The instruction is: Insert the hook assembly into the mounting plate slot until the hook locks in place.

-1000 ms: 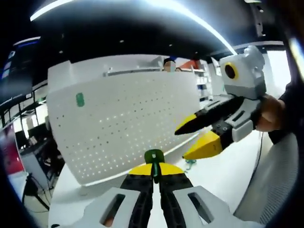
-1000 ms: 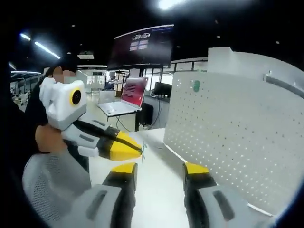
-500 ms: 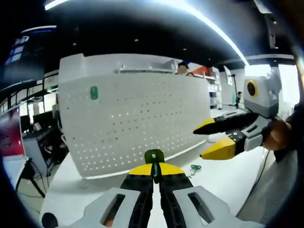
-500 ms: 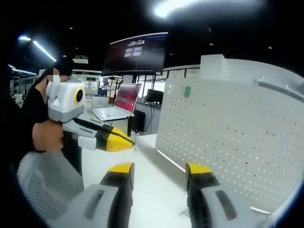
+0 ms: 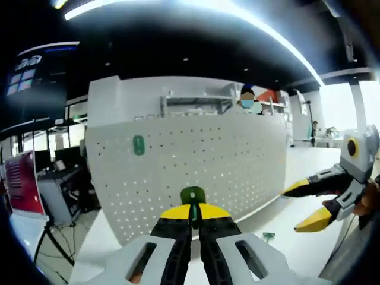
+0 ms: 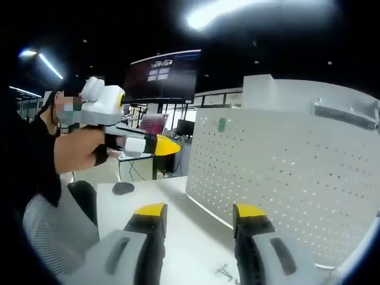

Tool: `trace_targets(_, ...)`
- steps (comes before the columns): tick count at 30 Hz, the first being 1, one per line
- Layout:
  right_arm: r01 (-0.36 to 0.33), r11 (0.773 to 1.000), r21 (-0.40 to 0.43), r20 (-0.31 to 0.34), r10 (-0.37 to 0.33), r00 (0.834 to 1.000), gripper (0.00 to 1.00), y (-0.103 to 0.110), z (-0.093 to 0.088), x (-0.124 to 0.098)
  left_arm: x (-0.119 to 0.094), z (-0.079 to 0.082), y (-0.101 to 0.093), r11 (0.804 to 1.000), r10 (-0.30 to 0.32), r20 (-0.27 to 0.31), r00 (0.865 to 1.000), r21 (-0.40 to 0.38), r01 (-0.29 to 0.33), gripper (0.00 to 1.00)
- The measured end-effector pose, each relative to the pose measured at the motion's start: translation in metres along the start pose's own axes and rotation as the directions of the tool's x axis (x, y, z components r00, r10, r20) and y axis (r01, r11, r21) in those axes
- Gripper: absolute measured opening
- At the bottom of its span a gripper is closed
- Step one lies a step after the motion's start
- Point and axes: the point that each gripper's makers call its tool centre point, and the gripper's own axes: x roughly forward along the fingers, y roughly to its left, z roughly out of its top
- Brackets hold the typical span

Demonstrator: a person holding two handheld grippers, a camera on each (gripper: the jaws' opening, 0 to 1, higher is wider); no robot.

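Your left gripper (image 5: 191, 218) pinches the green hook (image 5: 193, 196) at its jaw tips, facing the white pegboard (image 5: 196, 160). It looks light, rigid and small; grip its stem firmly. Your right gripper (image 6: 199, 215) hangs spread, empty.

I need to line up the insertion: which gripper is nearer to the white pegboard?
Left. The left gripper, jaws shut on a green hook, points at the pegboard. The right gripper hangs open off to its side above the table.

Open-plan office: wall screen (image 6: 163, 74), desks, laptop (image 6: 151, 124).
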Motion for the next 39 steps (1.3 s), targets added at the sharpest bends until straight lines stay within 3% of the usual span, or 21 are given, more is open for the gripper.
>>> trace_targets(8, 0.012, 1.0, 0.014, 0.018, -0.012, 1.0, 0.43, -0.007, 0.005, -0.002, 0.037, 0.035, 0.007, 0.999, 0.023, 0.037, 0.999, 0.036, -0.025, 0.03)
trace_targets(13, 0.02, 0.999, 0.026, 0.034, -0.02, 0.999, 0.43, -0.011, 0.008, -0.005, 0.049, 0.046, 0.009, 0.997, 0.044, 0.041, 0.998, 0.057, -0.046, 0.03)
trace_targets(25, 0.013, 0.999, 0.046, 0.022, -0.014, 1.0, 0.42, -0.013, 0.002, -0.002, 0.09, 0.06, 0.025, 0.994, 0.077, 0.042, 0.996, 0.076, -0.08, 0.03)
trace_targets(33, 0.018, 0.999, 0.051, -0.004, -0.018, 1.0, 0.42, -0.016, -0.006, 0.0, 0.115, 0.062, 0.049, 0.992, 0.124, 0.051, 0.991, 0.021, -0.125, 0.03)
trace_targets(39, 0.024, 0.998, 0.058, -0.016, -0.023, 1.0, 0.42, -0.018, -0.009, 0.001, 0.128, 0.063, 0.054, 0.992, 0.122, 0.05, 0.991, 0.02, -0.124, 0.03)
